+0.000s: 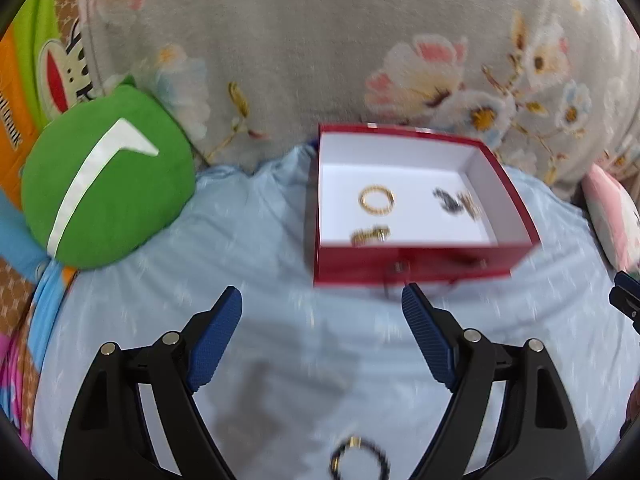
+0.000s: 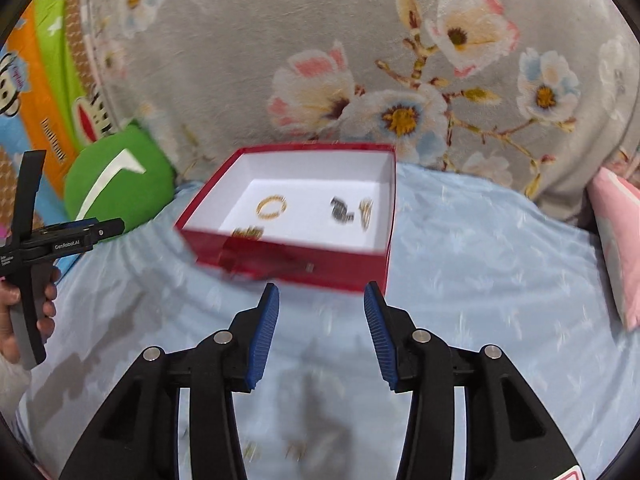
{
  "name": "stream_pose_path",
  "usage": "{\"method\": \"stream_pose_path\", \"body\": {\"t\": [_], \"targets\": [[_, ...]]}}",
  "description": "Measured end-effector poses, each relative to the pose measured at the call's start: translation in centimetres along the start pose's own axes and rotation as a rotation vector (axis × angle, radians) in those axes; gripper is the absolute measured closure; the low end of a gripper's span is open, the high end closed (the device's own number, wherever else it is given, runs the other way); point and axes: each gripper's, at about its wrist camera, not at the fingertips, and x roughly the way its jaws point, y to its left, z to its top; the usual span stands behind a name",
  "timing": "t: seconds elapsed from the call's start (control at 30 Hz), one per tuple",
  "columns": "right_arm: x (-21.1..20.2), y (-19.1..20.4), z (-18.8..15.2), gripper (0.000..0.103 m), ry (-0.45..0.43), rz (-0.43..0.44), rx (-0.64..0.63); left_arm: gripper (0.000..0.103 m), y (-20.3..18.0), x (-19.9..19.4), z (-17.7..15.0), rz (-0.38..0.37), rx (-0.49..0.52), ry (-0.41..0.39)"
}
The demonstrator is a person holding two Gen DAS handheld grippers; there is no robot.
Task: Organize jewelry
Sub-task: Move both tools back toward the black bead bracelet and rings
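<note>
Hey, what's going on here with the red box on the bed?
A person is sorting jewelry with a handheld gripper in each hand. The open red box sits on the light blue sheet and already holds a gold ring, a dark piece and other small gold pieces. The left gripper and right gripper are both open and empty, short of the box. A dark beaded bracelet lies on the sheet outside the box.

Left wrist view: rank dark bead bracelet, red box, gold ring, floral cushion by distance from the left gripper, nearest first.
From the left gripper:
1. dark bead bracelet, on the blue sheet, bottom of view under the fingers
2. red box, just ahead, slightly right
3. gold ring, inside the box
4. floral cushion, behind the box
</note>
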Motion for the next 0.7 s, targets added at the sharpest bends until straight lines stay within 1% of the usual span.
{"method": "stream_pose_path", "body": {"t": [0.1, 0.17, 0.23, 0.3, 0.37, 0.47, 0.53, 0.7], "targets": [[-1.7, 1.4, -4.0, 0.059, 0.026, -0.01, 0.001, 0.023, 0.0, -2.2, -4.2, 0.016, 0.018, 0.019], [-2.6, 2.4, -6.5, 0.059, 0.042, -0.014, 0.0, 0.023, -0.1, -2.9, -6.8, 0.021, 0.026, 0.044], [-3.2, 3.1, -8.7, 0.059, 0.058, 0.004, 0.023, 0.023, -0.4, -3.4, -9.9, 0.019, 0.02, 0.078], [-3.5, 3.6, -10.7, 0.059, 0.079, 0.035, 0.063, 0.023, -0.7, -3.6, -12.3, 0.023, 0.01, 0.106], [-3.6, 3.9, -12.3, 0.059, 0.092, 0.047, 0.097, 0.023, -0.9, -3.3, -14.4, 0.015, -0.009, 0.138], [-3.3, 4.4, -14.0, 0.059, 0.115, 0.045, 0.12, 0.023, -0.8, -2.2, -16.3, -0.004, -0.075, 0.19], [-3.2, 4.7, -14.8, 0.059, 0.125, 0.044, 0.128, 0.023, -0.9, -1.5, -16.9, -0.015, -0.1, 0.211], [-3.1, 4.9, -15.8, 0.059, 0.134, 0.054, 0.161, 0.022, -2.5, -0.3, -17.0, -0.023, -0.082, 0.22]]}}
